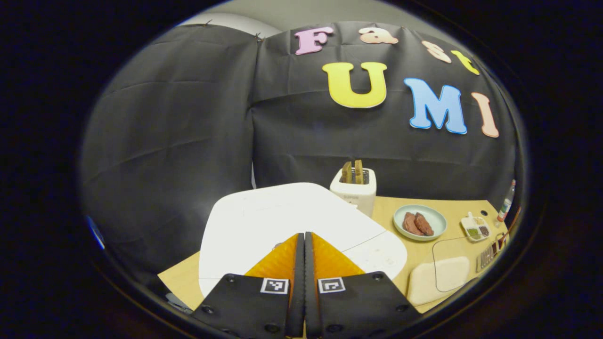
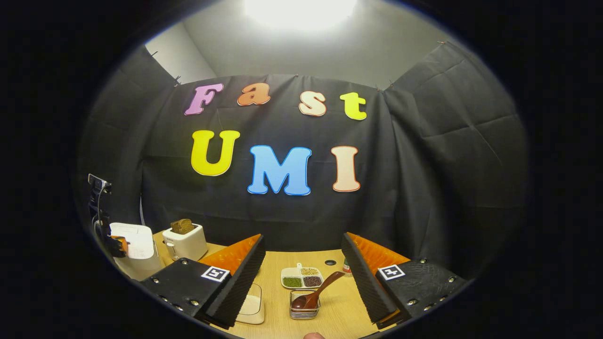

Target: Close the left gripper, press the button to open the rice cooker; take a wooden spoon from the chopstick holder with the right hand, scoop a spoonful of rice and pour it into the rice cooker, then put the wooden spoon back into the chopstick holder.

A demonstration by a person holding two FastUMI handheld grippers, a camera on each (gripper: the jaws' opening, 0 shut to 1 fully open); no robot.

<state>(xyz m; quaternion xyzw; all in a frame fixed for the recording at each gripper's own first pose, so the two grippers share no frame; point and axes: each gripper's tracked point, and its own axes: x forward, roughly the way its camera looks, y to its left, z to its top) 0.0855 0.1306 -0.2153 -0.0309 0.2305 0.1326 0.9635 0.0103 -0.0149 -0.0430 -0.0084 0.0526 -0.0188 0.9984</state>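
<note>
Above rice cooker [image 1: 282,221]: left tongs [image 1: 304,245] pressed together; right tongs [image 2: 301,263] spread (toaster [image 1: 354,186] lettering unreadable).

My rice cooker [image 1: 282,221] is plain white; the toaster [image 1: 354,188] is white with brown toast; the plate [image 1: 420,221] is pale green with reddish-brown meat; the wooden spoon [image 2: 316,292] is dark brown in a silver wire chopstick holder [image 2: 305,310]; the table [image 2: 339,315] is light wood.
</note>
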